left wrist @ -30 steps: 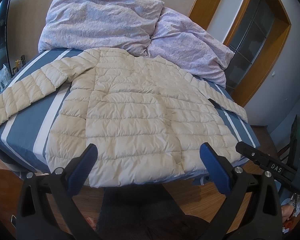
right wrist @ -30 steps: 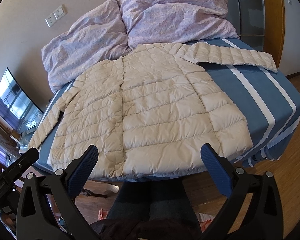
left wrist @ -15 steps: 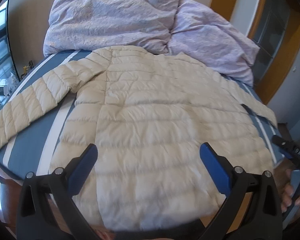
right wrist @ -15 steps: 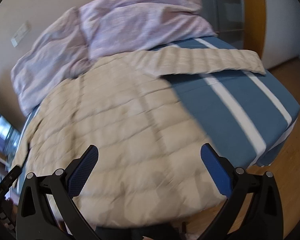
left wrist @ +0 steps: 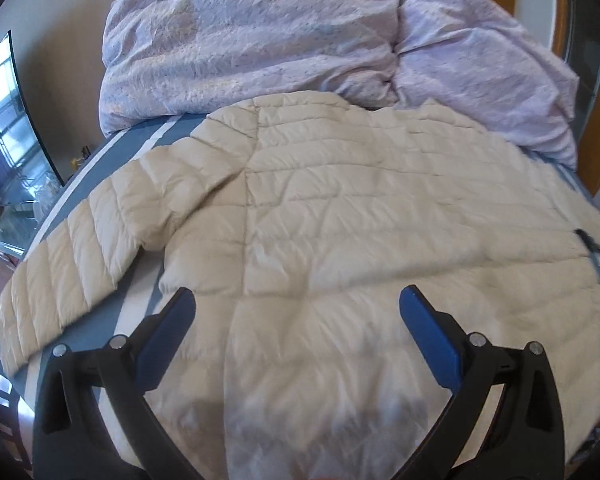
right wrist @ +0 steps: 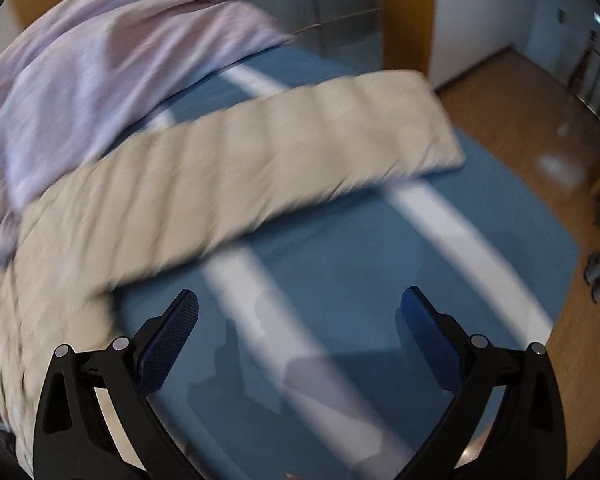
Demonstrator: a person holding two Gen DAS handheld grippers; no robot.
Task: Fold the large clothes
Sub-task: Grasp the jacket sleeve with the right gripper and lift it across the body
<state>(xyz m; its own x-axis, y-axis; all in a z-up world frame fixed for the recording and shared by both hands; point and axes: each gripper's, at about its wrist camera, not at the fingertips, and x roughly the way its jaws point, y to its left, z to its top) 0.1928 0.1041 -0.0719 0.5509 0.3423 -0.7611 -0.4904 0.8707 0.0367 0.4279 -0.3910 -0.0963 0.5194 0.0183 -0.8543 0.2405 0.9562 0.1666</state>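
Note:
A cream quilted puffer jacket lies flat on a blue bed with white stripes, its left sleeve stretched out toward the bed's left edge. My left gripper hovers open over the jacket's lower body, nothing between its blue pads. In the right wrist view the jacket's other sleeve runs out to the right across the bed, blurred. My right gripper stands open above bare blue sheet, short of that sleeve.
A rumpled lilac duvet is heaped at the head of the bed. Wooden floor lies past the bed's right edge, with a wooden door frame behind. A dark screen stands left of the bed.
Both grippers have moved forward over the bed. The left one now sits above the jacket body; the right one has swung right, toward the outstretched sleeve. Both stay open.

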